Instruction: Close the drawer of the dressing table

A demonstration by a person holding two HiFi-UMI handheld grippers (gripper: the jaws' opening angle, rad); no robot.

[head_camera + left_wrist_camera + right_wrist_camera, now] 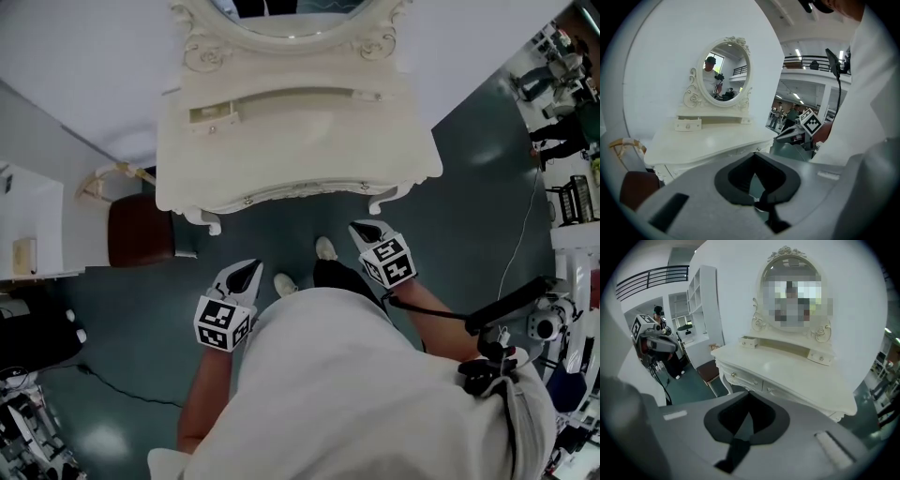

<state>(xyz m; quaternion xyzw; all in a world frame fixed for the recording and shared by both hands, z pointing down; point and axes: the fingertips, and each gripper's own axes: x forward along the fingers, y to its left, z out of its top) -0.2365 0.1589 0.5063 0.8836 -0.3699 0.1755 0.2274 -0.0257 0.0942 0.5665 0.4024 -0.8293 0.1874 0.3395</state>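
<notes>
The white dressing table [281, 150] with an oval mirror [291, 19] stands ahead of me. On its top shelf, the small left drawer [214, 114] sticks out a little from the shelf front; it also shows as the small drawer [687, 124] in the left gripper view and the small drawer [748, 341] in the right gripper view. The front drawers [743, 378] under the tabletop look flush. My left gripper [251, 269] and right gripper [361, 228] hover short of the table's front edge, apart from it. Both are shut and hold nothing.
A brown stool [139, 230] sits at the table's left side beside a white cabinet [28, 225]. A cable [122, 389] runs across the green floor. Equipment and shelving [567, 197] stand at the right. The person's shoes [325, 248] are below the table's front.
</notes>
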